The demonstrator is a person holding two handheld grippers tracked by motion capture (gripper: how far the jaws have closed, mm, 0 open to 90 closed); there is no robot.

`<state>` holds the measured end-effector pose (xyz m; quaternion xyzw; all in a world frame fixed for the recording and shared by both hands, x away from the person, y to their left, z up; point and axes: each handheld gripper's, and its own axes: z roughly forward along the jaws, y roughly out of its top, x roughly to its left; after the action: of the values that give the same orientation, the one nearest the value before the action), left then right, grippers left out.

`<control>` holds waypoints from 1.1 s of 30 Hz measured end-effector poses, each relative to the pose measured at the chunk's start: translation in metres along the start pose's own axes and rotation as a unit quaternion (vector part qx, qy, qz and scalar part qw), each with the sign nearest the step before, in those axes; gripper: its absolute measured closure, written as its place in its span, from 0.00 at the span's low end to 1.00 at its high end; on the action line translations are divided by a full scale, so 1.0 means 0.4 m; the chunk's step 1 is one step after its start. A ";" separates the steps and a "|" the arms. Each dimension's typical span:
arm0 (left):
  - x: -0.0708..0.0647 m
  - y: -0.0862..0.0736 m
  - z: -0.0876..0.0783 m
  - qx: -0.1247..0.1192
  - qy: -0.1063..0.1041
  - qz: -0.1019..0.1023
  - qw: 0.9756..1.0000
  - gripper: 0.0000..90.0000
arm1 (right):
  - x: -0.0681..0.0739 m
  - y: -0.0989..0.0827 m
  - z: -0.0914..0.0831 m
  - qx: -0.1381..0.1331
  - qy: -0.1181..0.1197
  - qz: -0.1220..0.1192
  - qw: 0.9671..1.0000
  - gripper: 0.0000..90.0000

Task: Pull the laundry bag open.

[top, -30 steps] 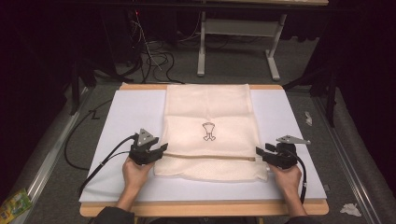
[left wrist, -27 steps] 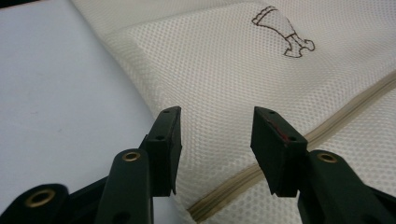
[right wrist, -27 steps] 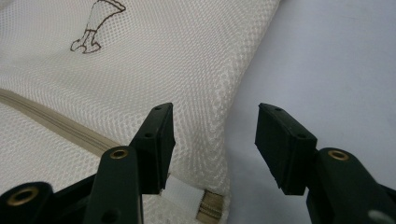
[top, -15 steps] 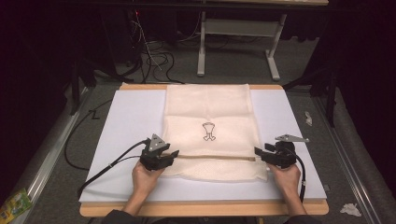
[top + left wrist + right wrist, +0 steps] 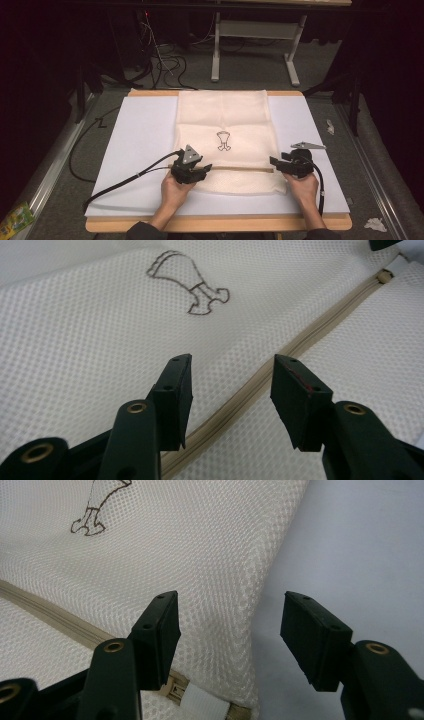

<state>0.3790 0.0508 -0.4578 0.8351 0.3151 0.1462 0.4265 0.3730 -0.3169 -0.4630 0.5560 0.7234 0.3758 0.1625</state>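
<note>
A cream mesh bag [image 5: 222, 127] with a small brown drawing [image 5: 223, 140] lies flat on the white board. A beige zipper [image 5: 240, 169] runs across its near part. My left gripper [image 5: 204, 171] is over the zipper left of the middle, open; in the left gripper view the zipper [image 5: 300, 340] passes between the jaws of the left gripper [image 5: 230, 365], and nothing is pinched. My right gripper [image 5: 274, 162] is at the bag's right edge. In the right gripper view the right gripper [image 5: 230, 605] straddles the mesh edge [image 5: 240, 630]; its jaws have just been opening and press on nothing.
The white board [image 5: 140, 135] rests on a wooden table [image 5: 215, 223]. Black cables [image 5: 120, 185] trail left from the left gripper. A metal table frame [image 5: 255, 35] stands behind. Crumpled paper [image 5: 375, 224] and a green packet [image 5: 17, 217] lie on the floor.
My left gripper has slid right, from the bag's left edge along the zipper toward the middle. The right hand has stayed at the right edge.
</note>
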 end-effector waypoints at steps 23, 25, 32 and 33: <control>-0.097 0.060 0.099 0.013 -0.056 0.009 0.998 0.57 | 0.029 -0.003 0.024 0.035 0.000 -0.046 0.998 0.97; -0.097 0.065 0.097 0.005 -0.060 0.004 0.998 0.57 | 0.029 -0.002 0.016 0.026 0.005 -0.049 0.998 0.97; -0.132 0.092 0.108 0.012 -0.077 0.025 0.997 0.59 | 0.032 0.003 0.000 0.010 0.022 -0.046 0.999 0.98; -0.140 0.098 0.110 0.010 -0.078 0.029 0.996 0.59 | 0.033 0.004 -0.002 0.010 0.023 -0.052 0.998 0.98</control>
<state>0.3747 -0.0302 -0.4510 0.8572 0.2579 0.0898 0.4367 0.3692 -0.3048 -0.4587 0.5107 0.7582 0.3725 0.1597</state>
